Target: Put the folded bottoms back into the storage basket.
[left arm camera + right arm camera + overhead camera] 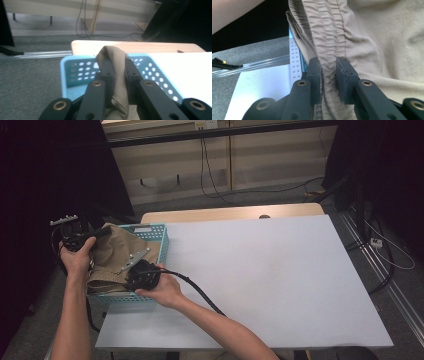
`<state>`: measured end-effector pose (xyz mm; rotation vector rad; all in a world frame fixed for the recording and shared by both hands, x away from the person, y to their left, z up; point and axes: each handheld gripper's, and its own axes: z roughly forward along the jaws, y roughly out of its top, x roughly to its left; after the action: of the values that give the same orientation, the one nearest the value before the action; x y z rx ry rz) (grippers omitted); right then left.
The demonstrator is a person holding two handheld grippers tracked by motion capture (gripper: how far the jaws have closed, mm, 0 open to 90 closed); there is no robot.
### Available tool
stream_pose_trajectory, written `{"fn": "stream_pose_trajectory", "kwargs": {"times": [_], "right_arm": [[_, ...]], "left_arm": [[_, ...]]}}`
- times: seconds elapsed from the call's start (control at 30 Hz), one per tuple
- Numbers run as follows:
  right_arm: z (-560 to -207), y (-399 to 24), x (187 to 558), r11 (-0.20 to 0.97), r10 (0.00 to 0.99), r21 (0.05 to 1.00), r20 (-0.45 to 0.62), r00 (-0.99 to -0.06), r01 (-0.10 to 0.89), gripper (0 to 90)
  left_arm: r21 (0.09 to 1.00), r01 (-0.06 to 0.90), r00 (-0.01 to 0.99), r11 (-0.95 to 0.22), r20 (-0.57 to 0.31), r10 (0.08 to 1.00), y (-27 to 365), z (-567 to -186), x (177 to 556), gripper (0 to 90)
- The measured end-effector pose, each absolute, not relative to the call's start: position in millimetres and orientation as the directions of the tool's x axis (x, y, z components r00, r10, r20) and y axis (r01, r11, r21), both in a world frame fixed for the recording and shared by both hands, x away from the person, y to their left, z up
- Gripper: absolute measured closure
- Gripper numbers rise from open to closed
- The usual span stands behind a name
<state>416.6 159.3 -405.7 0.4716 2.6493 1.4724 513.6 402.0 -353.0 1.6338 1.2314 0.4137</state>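
Left gripper is clamped tight on a bunched fold of the tan garment, with the cloth squeezed up into a little hump between the black jaws. Right gripper has the gathered elastic waistband sitting between its pads; the jaws are narrow and still seem to be touching the fabric on both sides, though the grip looks lighter than the left one.

The garment itself is half in, half over the light blue basket, which sits at the left end of the white tabletop. The rest of that surface is bare, with the wooden edge poking out at the far side.

Handling-wise, I'd say this thing is light, floppy and totally unbreakable, so no worries about squeezing hard. The catch is it won't hold any shape: lift one spot and the rest just hangs and drags, maybe snagging on the basket rim or tipping the basket since that looks light too. The waistband is the best place to grab, thick and ribbed so it shouldn't slip out. Two grips spread apart along it would probably keep it under control.
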Motion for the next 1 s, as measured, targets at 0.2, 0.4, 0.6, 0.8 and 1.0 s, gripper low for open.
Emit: {"fn": "stream_pose_trajectory", "kwargs": {"times": [0.2,0.4,0.6,0.8,1.0], "right_arm": [[-406.7,157.0,419.1,0.478,0.307,0.842,0.105,-0.946,0.249,70.2],[-405.2,151.6,420.3,0.467,0.321,0.848,0.102,-0.942,0.251,62.5],[-402.5,144.1,423.2,0.447,0.331,0.858,0.104,-0.938,0.253,56.5],[-400.5,136.5,422.7,0.424,0.335,0.869,0.111,-0.936,0.255,51.8],[-400.0,132.5,421.5,0.421,0.326,0.871,0.116,-0.938,0.254,44.4]], "left_arm": [[0.859,0.512,0.437,0.01,-0.271,0.858,393.1,-352.1,514.8,81.7],[0.861,0.509,0.451,0.009,-0.276,0.849,387.8,-351.5,517.6,81.7],[0.862,0.506,0.466,0.028,-0.3,0.832,385.0,-351.2,520.3,81.4],[0.843,0.538,0.429,-0.023,-0.25,0.868,384.0,-362.2,526.0,79.9],[0.827,0.56,0.376,-0.04,-0.211,0.902,383.9,-369.4,530.4,78.7]]}}
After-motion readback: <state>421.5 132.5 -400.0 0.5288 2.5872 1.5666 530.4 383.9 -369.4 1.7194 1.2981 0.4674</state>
